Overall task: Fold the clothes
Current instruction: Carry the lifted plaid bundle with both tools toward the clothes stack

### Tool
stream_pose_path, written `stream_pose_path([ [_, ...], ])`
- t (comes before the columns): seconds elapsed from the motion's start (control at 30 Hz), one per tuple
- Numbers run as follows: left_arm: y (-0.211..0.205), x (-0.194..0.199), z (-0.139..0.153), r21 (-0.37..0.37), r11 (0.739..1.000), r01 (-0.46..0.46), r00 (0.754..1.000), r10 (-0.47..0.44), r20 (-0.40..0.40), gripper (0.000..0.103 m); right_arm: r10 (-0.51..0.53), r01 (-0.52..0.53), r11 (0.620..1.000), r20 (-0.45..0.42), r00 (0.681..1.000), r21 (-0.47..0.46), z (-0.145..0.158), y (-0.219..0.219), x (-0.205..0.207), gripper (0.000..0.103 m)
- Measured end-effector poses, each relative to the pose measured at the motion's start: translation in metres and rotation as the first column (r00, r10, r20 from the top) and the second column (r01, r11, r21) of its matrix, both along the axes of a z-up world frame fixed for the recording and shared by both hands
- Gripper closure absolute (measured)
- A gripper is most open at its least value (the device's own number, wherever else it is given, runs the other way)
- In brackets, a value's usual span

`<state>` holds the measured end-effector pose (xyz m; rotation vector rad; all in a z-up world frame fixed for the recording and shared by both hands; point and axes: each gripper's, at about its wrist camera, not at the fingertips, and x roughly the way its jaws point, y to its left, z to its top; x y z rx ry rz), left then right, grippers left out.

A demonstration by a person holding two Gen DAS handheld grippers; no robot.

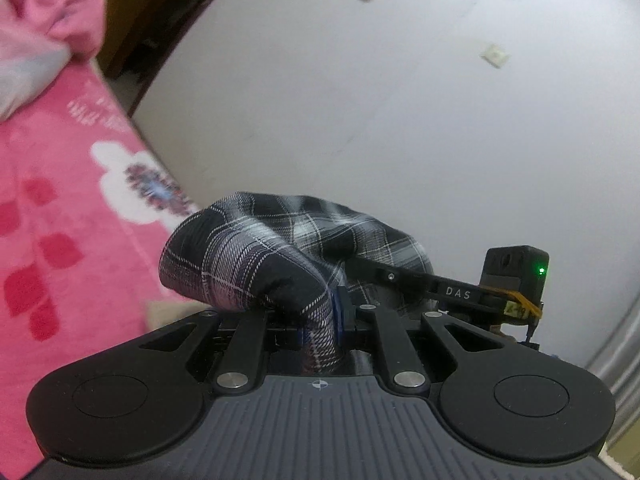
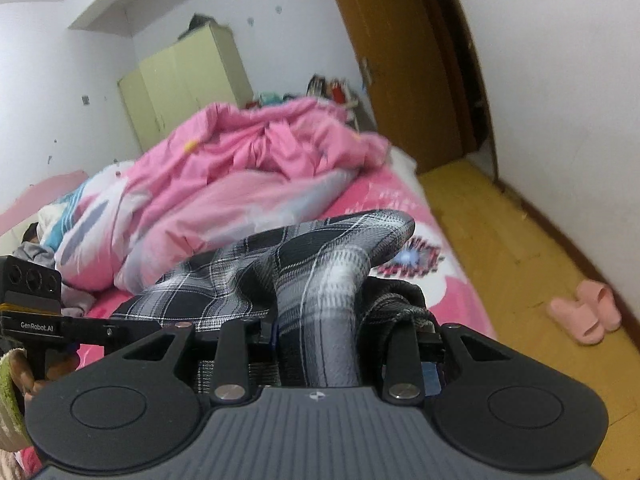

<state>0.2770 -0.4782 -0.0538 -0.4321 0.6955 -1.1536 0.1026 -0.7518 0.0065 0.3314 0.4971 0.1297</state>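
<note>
A black, grey and white plaid garment [image 1: 248, 248] bulges up in front of my left gripper [image 1: 322, 314], which is shut on a narrow twisted fold of it; the cloth hides the fingertips. To the right in this view, the right gripper's body [image 1: 460, 292] reaches into the same cloth. In the right wrist view, the plaid garment [image 2: 320, 248] runs as a thick roll between the jaws of my right gripper [image 2: 320, 320], which is shut on it above the bed. The left gripper [image 2: 36, 320] shows at the left edge, held by a hand.
The bed has a pink flowered sheet [image 1: 60, 200] and a crumpled pink duvet [image 2: 240, 168] heaped behind the garment. Past the bed's right edge is a yellow wooden floor [image 2: 500, 248] with pink slippers [image 2: 584, 312]. A wardrobe [image 2: 184, 84], a wooden door [image 2: 400, 60] and a white wall [image 1: 380, 100] stand around.
</note>
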Motion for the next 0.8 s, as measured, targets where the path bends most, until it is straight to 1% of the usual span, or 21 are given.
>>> stream_pose_path([
  [0.07, 0.000, 0.012, -0.013, 0.021, 1.000, 0.001, 0.999, 0.000, -0.052, 0.092, 0.006, -0.005, 1.000, -0.037, 0.999, 0.019, -0.020, -0.005, 0.015, 0.063],
  [0.13, 0.002, 0.026, -0.028, 0.025, 1.000, 0.004, 0.992, -0.001, -0.126, 0.091, -0.027, 0.032, 0.999, -0.103, 0.994, 0.043, -0.040, -0.011, 0.025, 0.053],
  [0.17, 0.004, 0.031, -0.032, 0.013, 1.000, 0.007, 0.987, -0.004, -0.158, 0.090, -0.049, 0.056, 0.997, -0.138, 0.989, 0.053, -0.050, -0.013, 0.030, 0.044],
  [0.2, 0.006, 0.036, -0.035, -0.004, 1.000, 0.015, 0.981, -0.016, -0.195, 0.088, -0.069, 0.079, 0.995, -0.160, 0.985, 0.062, -0.056, -0.016, 0.031, 0.038],
  [0.23, 0.008, 0.042, -0.038, -0.022, 0.999, 0.024, 0.973, -0.028, -0.231, 0.087, -0.081, 0.094, 0.993, -0.165, 0.983, 0.069, -0.057, -0.018, 0.029, 0.038],
  [0.27, 0.010, 0.046, -0.039, -0.037, 0.999, 0.032, 0.964, -0.041, -0.264, 0.082, -0.088, 0.100, 0.992, -0.158, 0.984, 0.071, -0.054, -0.018, 0.024, 0.037],
  [0.3, 0.014, 0.049, -0.037, -0.050, 0.998, 0.037, 0.955, -0.050, -0.294, 0.075, -0.100, 0.111, 0.992, -0.143, 0.985, 0.066, -0.049, -0.019, 0.017, 0.034],
  [0.33, 0.016, 0.051, -0.037, -0.064, 0.997, 0.036, 0.948, -0.054, -0.313, 0.072, -0.124, 0.132, 0.990, -0.125, 0.984, 0.058, -0.043, -0.020, 0.009, 0.032],
  [0.37, 0.019, 0.052, -0.037, -0.074, 0.997, 0.036, 0.945, -0.058, -0.322, 0.068, -0.153, 0.159, 0.986, -0.105, 0.983, 0.050, -0.036, -0.019, 0.000, 0.028],
  [0.4, 0.022, 0.052, -0.037, -0.082, 0.996, 0.037, 0.943, -0.062, -0.328, 0.066, -0.179, 0.182, 0.983, -0.083, 0.980, 0.036, -0.028, -0.017, -0.010, 0.026],
  [0.47, 0.028, 0.050, -0.037, -0.093, 0.995, 0.037, 0.935, -0.067, -0.349, 0.063, -0.240, 0.239, 0.971, -0.018, 0.971, -0.022, -0.009, -0.005, -0.036, 0.026],
  [0.53, 0.033, 0.056, -0.041, -0.109, 0.994, 0.030, 0.924, -0.069, -0.377, 0.058, -0.263, 0.268, 0.961, 0.079, 0.961, -0.062, 0.010, 0.021, -0.069, 0.026],
  [0.6, 0.038, 0.060, -0.043, -0.119, 0.993, 0.024, 0.916, -0.070, -0.394, 0.055, -0.249, 0.271, 0.955, 0.172, 0.953, -0.117, 0.024, 0.060, -0.101, 0.025],
  [0.67, 0.043, 0.060, -0.044, -0.118, 0.993, 0.011, 0.912, -0.059, -0.405, 0.055, -0.209, 0.264, 0.937, 0.239, 0.948, -0.227, 0.026, 0.111, -0.126, 0.023],
  [0.7, 0.045, 0.061, -0.046, -0.123, 0.992, 0.003, 0.909, -0.054, -0.414, 0.055, -0.189, 0.265, 0.918, 0.263, 0.946, -0.294, 0.024, 0.137, -0.136, 0.021],
  [0.73, 0.048, 0.062, -0.047, -0.127, 0.992, -0.007, 0.905, -0.048, -0.423, 0.055, -0.161, 0.260, 0.891, 0.277, 0.947, -0.371, 0.018, 0.163, -0.142, 0.020],
  [0.8, 0.052, 0.063, -0.050, -0.122, 0.992, -0.034, 0.900, -0.022, -0.435, 0.053, -0.086, 0.235, 0.815, 0.289, 0.953, -0.529, -0.001, 0.217, -0.149, 0.010],
])
